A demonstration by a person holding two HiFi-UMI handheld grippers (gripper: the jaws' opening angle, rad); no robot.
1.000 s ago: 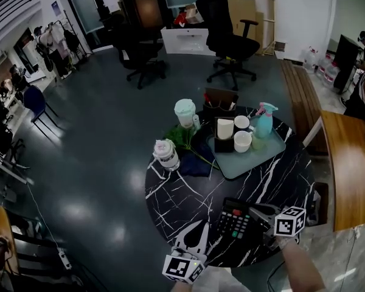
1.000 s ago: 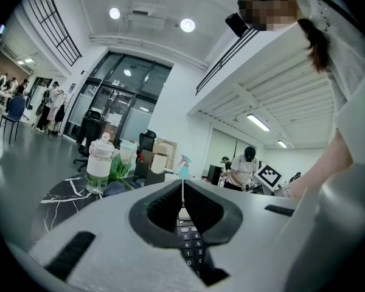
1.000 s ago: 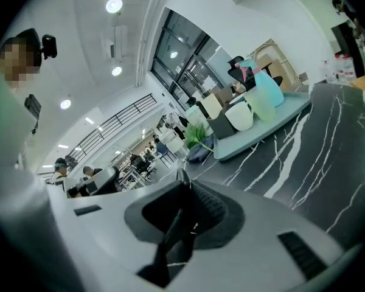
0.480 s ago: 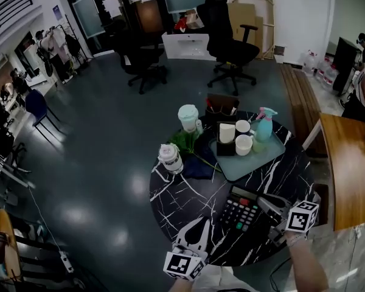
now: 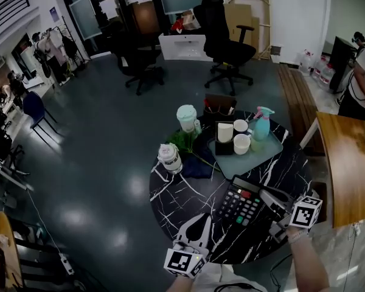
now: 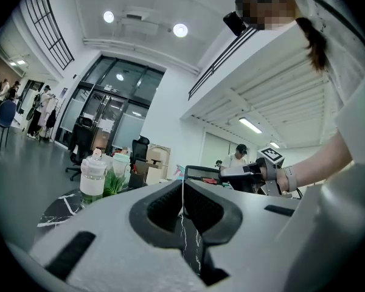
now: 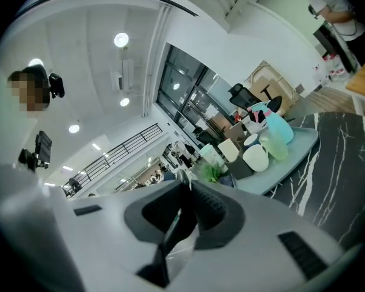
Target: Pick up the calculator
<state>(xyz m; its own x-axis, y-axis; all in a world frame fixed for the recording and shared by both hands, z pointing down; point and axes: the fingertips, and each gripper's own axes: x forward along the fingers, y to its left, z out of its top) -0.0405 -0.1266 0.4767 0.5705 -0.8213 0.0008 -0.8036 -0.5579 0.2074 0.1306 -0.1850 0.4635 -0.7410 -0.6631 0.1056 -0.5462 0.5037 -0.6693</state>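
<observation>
The black calculator [image 5: 237, 205] with a red key hangs tilted over the front of the round black marble table [image 5: 176, 199]. My right gripper [image 5: 269, 198] is shut on its right edge. In the right gripper view the calculator [image 7: 170, 227] shows edge-on as a thin dark strip between the pads. The left gripper view shows the calculator [image 6: 201, 173] raised in the right gripper [image 6: 234, 173]. My left gripper [image 5: 201, 219] sits near the table's front edge, left of the calculator, shut with nothing in it; its tips [image 6: 182, 184] touch.
A pale tray [image 5: 261, 154] at the back holds white cups [image 5: 242, 143] and a teal spray bottle [image 5: 263, 123]. A white jar [image 5: 169, 157], a green-lidded cup [image 5: 186, 115] and a plant stand on the left. A wooden table [image 5: 353, 163] is on the right, office chairs [image 5: 226, 41] behind.
My right gripper has risen with the calculator, lifting it off the tabletop and away from the front edge. The left gripper has hardly moved.
</observation>
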